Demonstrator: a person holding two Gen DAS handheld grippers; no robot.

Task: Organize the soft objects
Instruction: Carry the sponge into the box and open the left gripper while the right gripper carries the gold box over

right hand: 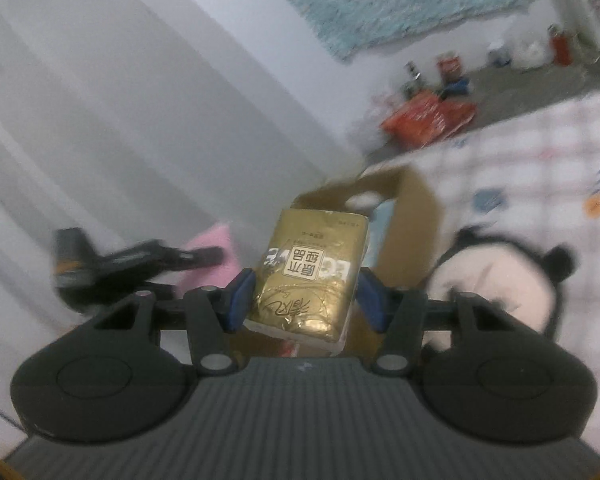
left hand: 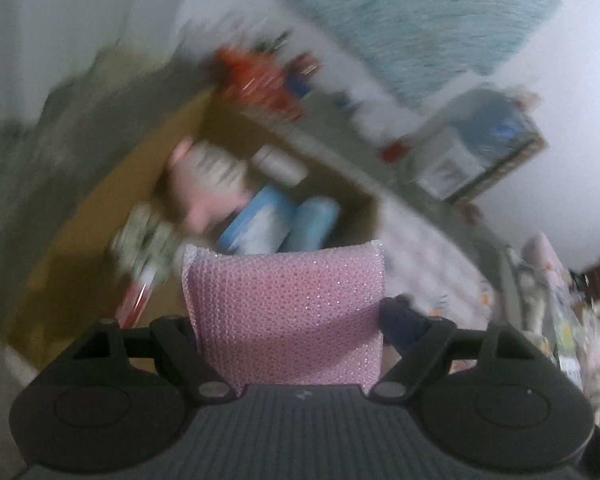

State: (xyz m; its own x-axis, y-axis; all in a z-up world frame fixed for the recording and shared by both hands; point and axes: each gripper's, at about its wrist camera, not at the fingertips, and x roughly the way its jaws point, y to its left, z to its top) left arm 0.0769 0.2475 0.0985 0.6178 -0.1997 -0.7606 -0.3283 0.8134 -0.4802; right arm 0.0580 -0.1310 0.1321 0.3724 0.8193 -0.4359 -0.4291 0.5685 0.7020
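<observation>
The left gripper point(left hand: 288, 320) clamps a pink, glittery mesh sponge point(left hand: 286, 312) above an open brown cardboard box point(left hand: 100, 208) holding blurred blue and white packages. The right gripper point(right hand: 306, 300) grips a gold foil-wrapped tissue pack point(right hand: 310, 268) between blue pads point(right hand: 242, 300), beside that box point(right hand: 416, 216) and a round panda plush point(right hand: 496, 280) on the checked cloth point(right hand: 540, 152).
</observation>
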